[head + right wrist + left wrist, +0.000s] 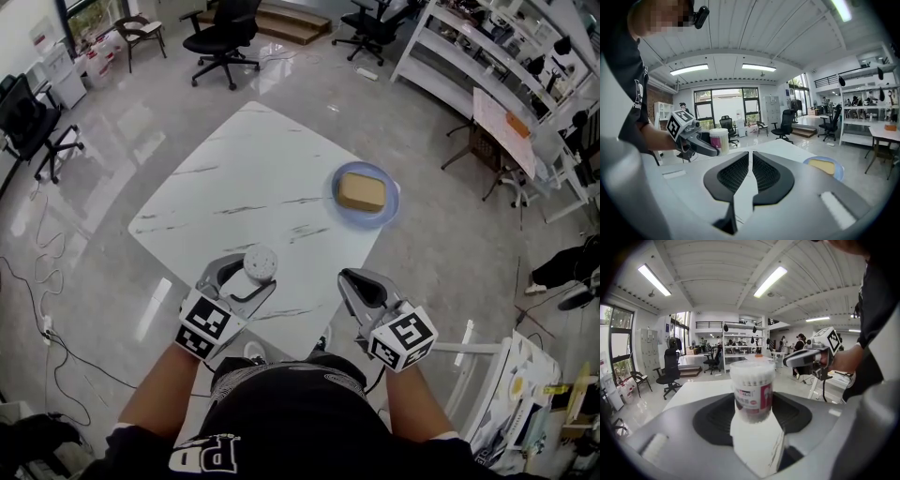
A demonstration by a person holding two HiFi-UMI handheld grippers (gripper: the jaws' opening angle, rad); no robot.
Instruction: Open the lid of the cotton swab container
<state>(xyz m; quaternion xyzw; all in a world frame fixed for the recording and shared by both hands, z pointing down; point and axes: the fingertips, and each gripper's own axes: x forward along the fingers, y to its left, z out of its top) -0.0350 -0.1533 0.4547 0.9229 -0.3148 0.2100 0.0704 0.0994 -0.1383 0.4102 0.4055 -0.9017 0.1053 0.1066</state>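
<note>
The cotton swab container (259, 265), a clear tub with a white lid and a pink label, stands upright near the front edge of the white marble table (253, 178). My left gripper (251, 277) has its jaws wide around the tub's body and closed against its sides. In the left gripper view the container (752, 391) fills the space between the dark pads (710, 420). My right gripper (351, 279) hovers to the right of the tub, apart from it, shut with nothing in it. In the right gripper view its own jaws (751, 153) meet, and the container (719, 140) shows at the left.
A blue plate (389, 208) with a tan block (361, 191) sits at the table's right side, also seen as the plate (838, 170). Office chairs (222, 37), shelving (487, 56) and floor cables (37, 234) surround the table.
</note>
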